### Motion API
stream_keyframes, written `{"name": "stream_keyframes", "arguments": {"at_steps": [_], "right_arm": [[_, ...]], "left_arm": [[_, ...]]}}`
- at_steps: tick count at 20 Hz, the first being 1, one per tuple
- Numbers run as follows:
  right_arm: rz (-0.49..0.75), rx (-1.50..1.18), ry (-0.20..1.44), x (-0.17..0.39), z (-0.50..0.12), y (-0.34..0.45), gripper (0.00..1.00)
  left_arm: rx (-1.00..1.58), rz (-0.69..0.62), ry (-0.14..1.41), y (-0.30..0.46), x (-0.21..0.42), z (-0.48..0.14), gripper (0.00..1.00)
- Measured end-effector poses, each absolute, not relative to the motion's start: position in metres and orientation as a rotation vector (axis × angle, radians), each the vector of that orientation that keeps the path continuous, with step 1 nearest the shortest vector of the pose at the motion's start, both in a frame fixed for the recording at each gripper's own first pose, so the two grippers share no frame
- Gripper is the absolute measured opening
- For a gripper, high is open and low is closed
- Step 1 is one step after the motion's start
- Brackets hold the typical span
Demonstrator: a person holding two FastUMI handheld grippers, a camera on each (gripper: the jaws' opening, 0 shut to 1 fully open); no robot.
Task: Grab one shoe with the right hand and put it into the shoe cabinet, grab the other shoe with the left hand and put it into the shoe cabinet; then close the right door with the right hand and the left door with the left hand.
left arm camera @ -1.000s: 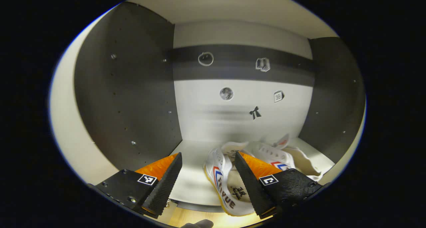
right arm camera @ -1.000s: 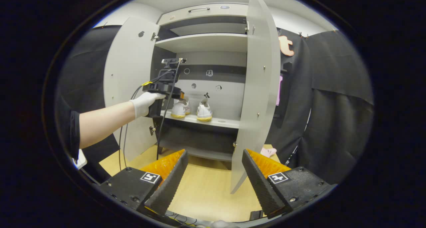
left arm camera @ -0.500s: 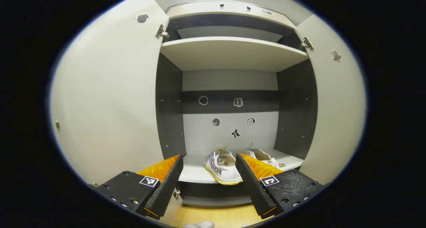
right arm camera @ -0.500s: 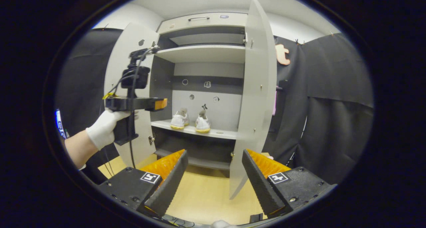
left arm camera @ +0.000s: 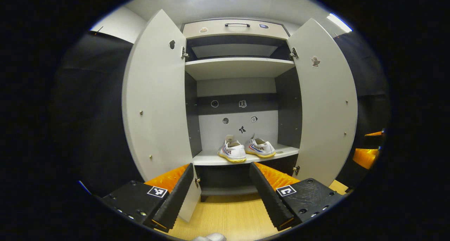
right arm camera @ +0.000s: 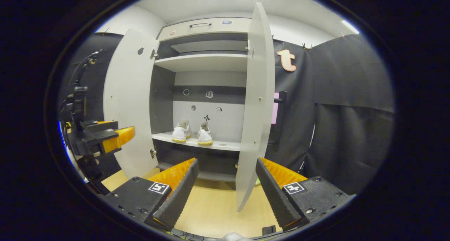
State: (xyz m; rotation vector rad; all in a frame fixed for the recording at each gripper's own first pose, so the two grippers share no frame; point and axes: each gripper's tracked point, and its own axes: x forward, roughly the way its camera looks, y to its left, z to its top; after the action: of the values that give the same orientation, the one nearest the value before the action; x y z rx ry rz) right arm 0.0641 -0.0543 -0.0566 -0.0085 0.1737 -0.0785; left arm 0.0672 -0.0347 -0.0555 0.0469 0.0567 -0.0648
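Two white shoes with yellow soles stand side by side on the cabinet's middle shelf (left arm camera: 211, 159): one shoe (left arm camera: 232, 152) on the left, the other shoe (left arm camera: 260, 147) beside it. My left gripper (left arm camera: 220, 164) is open and empty, held well back from the cabinet over the floor. Both doors hang open: the left door (left arm camera: 154, 93) and the right door (left arm camera: 323, 103). My right gripper (right arm camera: 226, 160) is open and empty, close to the edge of the right door (right arm camera: 256, 103). The right gripper view also has both shoes (right arm camera: 191, 133) and the left gripper (right arm camera: 105, 139) at far left.
An upper shelf (left arm camera: 239, 67) and a top drawer with a handle (left arm camera: 237, 24) sit above the shoes. Light wooden floor (left arm camera: 228, 213) lies before the cabinet. Black cloth wall (right arm camera: 344, 121) stands to the right of the cabinet, with a pink object (right arm camera: 274, 112) behind the right door.
My left gripper has backed out of the cabinet, leaving the shoe on the shelf. The hand holding it slid to the left edge of the right gripper view. Both grippers stay open.
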Motion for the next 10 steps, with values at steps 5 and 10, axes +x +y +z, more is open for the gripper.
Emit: {"name": "stream_keyframes", "arguments": {"at_steps": [5, 10], "right_arm": [[-0.104, 0.014, 0.192, 0.056, -0.066, -0.057, 1.0], [-0.11, 0.023, 0.199, 0.054, -0.066, -0.058, 1.0]], "left_arm": [[0.038, -0.032, 0.097, -0.018, 0.017, -0.083, 0.96], [0.008, -0.013, 0.13, -0.008, 0.007, -0.093, 0.96]]}}
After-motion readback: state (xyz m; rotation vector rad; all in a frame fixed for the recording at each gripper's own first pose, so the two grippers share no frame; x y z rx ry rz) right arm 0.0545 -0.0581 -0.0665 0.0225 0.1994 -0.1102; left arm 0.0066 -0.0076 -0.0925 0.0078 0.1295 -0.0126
